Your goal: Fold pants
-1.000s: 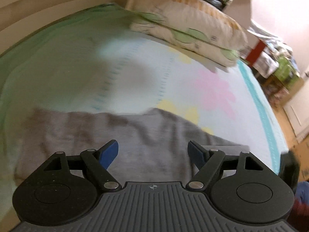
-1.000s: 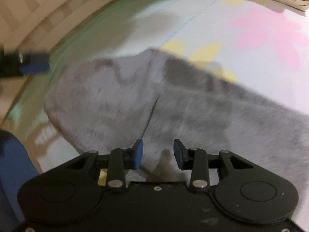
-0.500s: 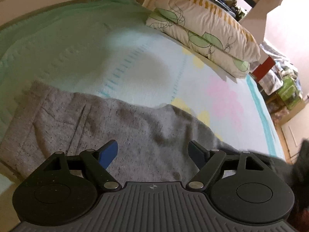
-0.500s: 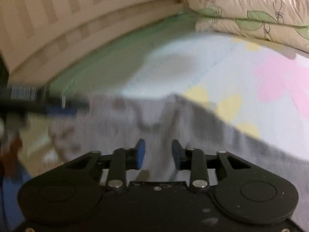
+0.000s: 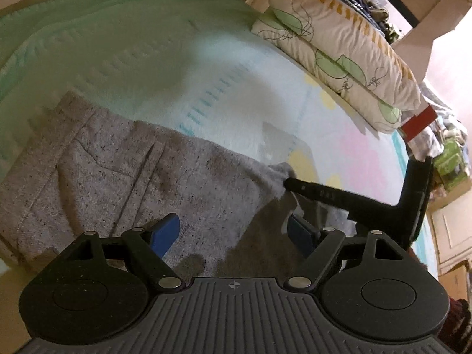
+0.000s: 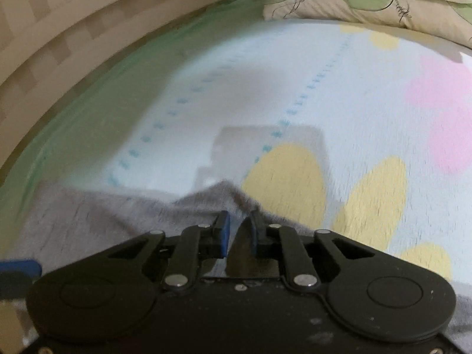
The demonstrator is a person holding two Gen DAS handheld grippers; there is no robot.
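The grey pants (image 5: 124,177) are spread flat on the bed (image 5: 124,59), with the waist part toward the left and the crotch corner toward the right. The left hand-held gripper (image 5: 233,231) is held wide open above the cloth, and nothing is gripped by it. If it is closed where it is now, only the top layer may be caught, and an uneven fold would be produced.

Further right, the right hand-held gripper (image 6: 238,237) is seen with its fingers nearly together on the raised corner of the pants. It cannot be told for certain that the cloth is really pinched, because this view is blurred. Only a small edge seems to be taken, so the fabric may slip out when it is lifted.

The legs of the pants are cut off at the right and hidden behind the tools. The pillows (image 5: 339,50) are shown only in part.
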